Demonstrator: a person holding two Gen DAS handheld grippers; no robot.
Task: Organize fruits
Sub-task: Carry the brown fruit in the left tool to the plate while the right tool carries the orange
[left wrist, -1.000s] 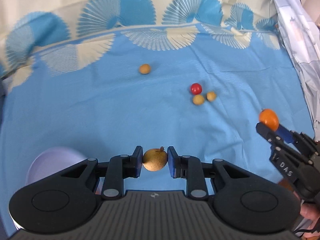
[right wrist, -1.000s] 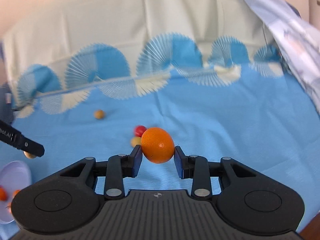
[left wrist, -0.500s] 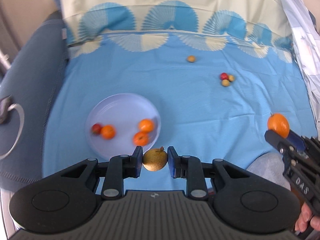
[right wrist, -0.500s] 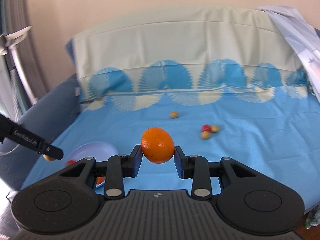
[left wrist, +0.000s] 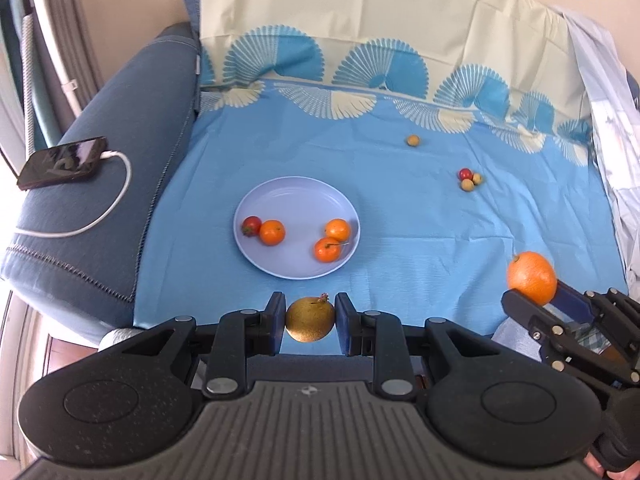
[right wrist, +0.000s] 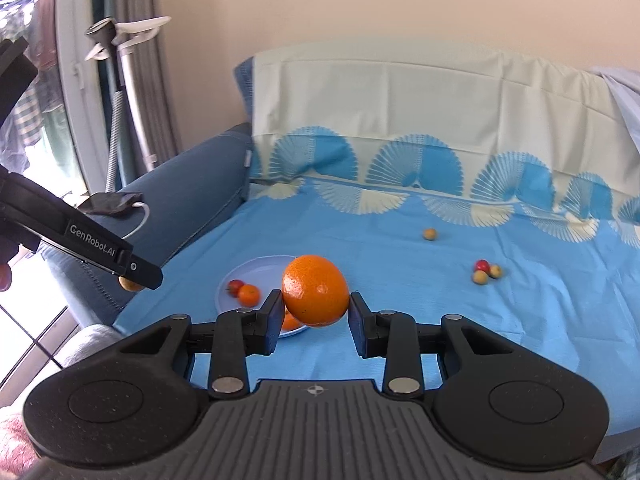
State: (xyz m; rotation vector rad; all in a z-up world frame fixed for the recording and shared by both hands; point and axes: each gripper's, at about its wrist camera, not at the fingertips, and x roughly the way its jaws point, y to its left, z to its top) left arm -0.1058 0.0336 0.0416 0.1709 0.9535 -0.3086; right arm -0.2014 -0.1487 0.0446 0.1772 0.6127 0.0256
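The plate [left wrist: 297, 196] lies just ahead of and below the left gripper [left wrist: 310, 322], clenched on a brown fruit [left wrist: 310, 320], nearer than the right gripper [right wrist: 314, 314], by which an orange [right wrist: 315, 290] is grasped.
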